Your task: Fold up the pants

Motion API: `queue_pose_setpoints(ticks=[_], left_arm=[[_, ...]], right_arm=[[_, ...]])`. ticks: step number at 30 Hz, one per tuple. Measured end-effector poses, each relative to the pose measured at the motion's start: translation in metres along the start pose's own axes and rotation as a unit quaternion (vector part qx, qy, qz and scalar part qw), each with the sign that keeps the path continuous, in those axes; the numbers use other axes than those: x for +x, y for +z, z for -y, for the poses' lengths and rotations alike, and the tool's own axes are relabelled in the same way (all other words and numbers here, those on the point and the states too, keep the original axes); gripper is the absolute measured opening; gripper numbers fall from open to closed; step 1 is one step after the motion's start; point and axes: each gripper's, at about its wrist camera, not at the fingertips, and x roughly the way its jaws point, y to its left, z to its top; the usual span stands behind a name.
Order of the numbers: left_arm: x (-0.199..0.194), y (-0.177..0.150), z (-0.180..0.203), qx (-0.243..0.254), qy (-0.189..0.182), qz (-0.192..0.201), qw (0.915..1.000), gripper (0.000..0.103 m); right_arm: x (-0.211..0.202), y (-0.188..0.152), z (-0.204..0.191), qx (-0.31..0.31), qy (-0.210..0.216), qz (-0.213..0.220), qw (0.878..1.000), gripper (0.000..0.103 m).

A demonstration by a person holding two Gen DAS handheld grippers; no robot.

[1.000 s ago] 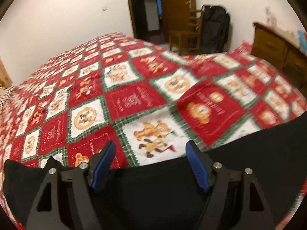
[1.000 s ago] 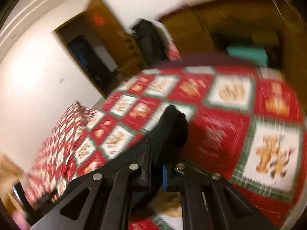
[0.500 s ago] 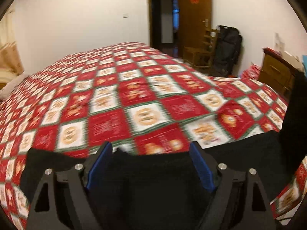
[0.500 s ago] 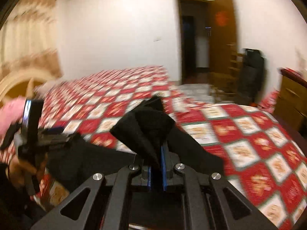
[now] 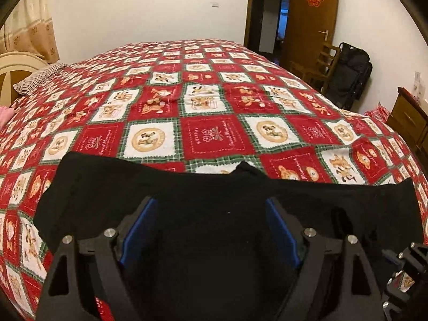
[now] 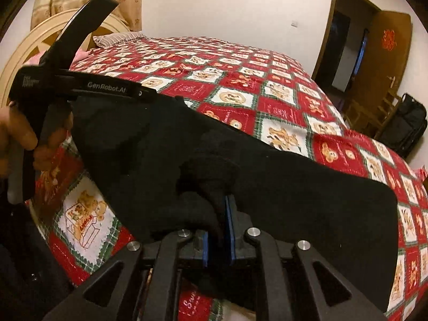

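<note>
Black pants (image 5: pixel 214 200) lie spread across the near edge of a bed with a red, white and green quilt (image 5: pixel 214 112). My left gripper (image 5: pixel 211 214) is open, its blue pads wide apart just above the black cloth, holding nothing. My right gripper (image 6: pixel 219 211) is shut on a bunched fold of the pants (image 6: pixel 294 182), low over the bed. The left gripper's body (image 6: pixel 80 88) shows at the left of the right wrist view, held by a hand. The right gripper's edge shows at the lower right of the left wrist view (image 5: pixel 406 272).
A cream headboard (image 6: pixel 34 42) and striped pillow (image 5: pixel 37 77) are at the left end of the bed. A brown door (image 5: pixel 313 18), a wooden chair (image 5: pixel 318 67), a black bag (image 5: pixel 350 75) and a wooden dresser (image 5: pixel 409 123) stand to the right.
My right gripper has carried its fold of pants leftward and down onto the bed near the left gripper. The pants now lie flatter. My left gripper stays open over the cloth.
</note>
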Motion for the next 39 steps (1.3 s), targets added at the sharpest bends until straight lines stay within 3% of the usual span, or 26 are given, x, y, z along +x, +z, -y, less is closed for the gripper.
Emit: queue_pose_setpoints(ticks=[7,13,15,17,21,23,25,27,29,33,36,38,39], left_arm=[[0.001,-0.001,0.009,0.017,-0.014,-0.002,0.9998,0.085],[-0.002,0.001,0.004,0.006,-0.013,0.004,0.9999,0.085],[-0.002,0.002,0.002,0.0,-0.014,0.004,0.9999,0.085],[-0.002,0.002,0.0,-0.004,-0.013,0.004,0.9999,0.085],[-0.004,0.002,0.0,-0.001,-0.01,0.006,0.9999,0.085],[-0.005,0.002,-0.001,-0.001,-0.01,0.006,0.9999,0.085],[-0.005,0.002,-0.001,0.0,-0.01,0.006,0.9999,0.085],[-0.006,0.002,0.0,0.001,-0.012,0.005,0.9999,0.085],[-0.006,0.0,0.001,0.006,-0.02,0.001,0.9998,0.085],[-0.008,-0.006,0.009,0.017,-0.055,-0.013,0.9982,0.085],[-0.011,-0.008,0.02,0.038,-0.069,-0.013,0.9968,0.085],[-0.011,-0.01,0.028,0.054,-0.069,-0.015,0.9961,0.085],[-0.011,-0.011,0.031,0.06,-0.076,-0.022,0.995,0.085]], right_arm=[[-0.024,0.013,0.043,0.109,0.013,0.053,0.993,0.01],[-0.061,0.016,0.089,0.26,0.066,0.139,0.953,0.01],[-0.06,0.018,0.084,0.259,0.059,0.145,0.953,0.01],[-0.05,0.018,0.071,0.232,0.059,0.121,0.963,0.01],[0.007,0.016,0.022,0.136,0.086,-0.03,0.987,0.025],[0.016,0.016,0.004,0.078,0.073,-0.061,0.992,0.026],[0.009,0.021,0.003,0.046,0.085,-0.049,0.994,0.032],[0.006,0.025,0.015,0.059,0.118,-0.059,0.99,0.036],[0.0,0.026,0.032,0.084,0.152,-0.061,0.983,0.047],[-0.024,0.024,0.047,0.11,0.207,-0.036,0.971,0.065],[-0.045,0.021,0.052,0.117,0.234,-0.006,0.965,0.065],[-0.054,0.023,0.064,0.14,0.211,0.031,0.967,0.065],[-0.053,0.025,0.069,0.148,0.198,0.035,0.968,0.055]])
